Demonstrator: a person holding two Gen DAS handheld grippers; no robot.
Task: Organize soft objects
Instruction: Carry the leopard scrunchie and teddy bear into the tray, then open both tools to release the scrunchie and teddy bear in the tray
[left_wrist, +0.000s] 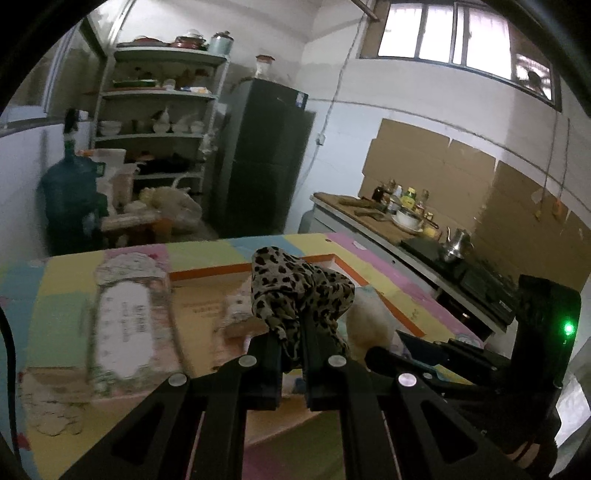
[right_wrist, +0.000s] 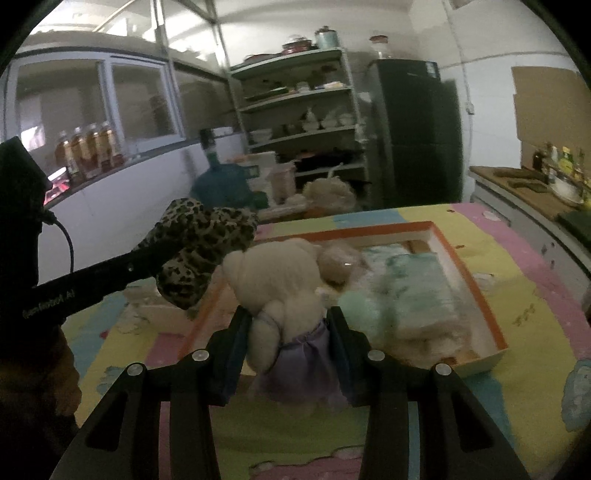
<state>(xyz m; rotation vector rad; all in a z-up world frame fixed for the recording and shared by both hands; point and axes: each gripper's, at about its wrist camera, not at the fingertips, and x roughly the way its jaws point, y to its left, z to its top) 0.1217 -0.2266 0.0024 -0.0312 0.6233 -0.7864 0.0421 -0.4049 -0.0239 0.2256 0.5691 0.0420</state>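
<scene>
Cream plush bear in a purple skirt (right_wrist: 284, 314) sits centre frame, squeezed between our right gripper (right_wrist: 286, 325) jaws above the orange-rimmed white box (right_wrist: 491, 325). Our left gripper (left_wrist: 291, 332) pinches the leopard-print cloth (left_wrist: 295, 288), upper left. With 2 loads converging, cloth may snag the bear.

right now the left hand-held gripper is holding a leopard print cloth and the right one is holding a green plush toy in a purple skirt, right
Not quite. The right wrist view shows the right hand-held gripper closed on a cream plush toy in a purple skirt, not a green one. The left hand-held gripper does hold the leopard print cloth.
</scene>
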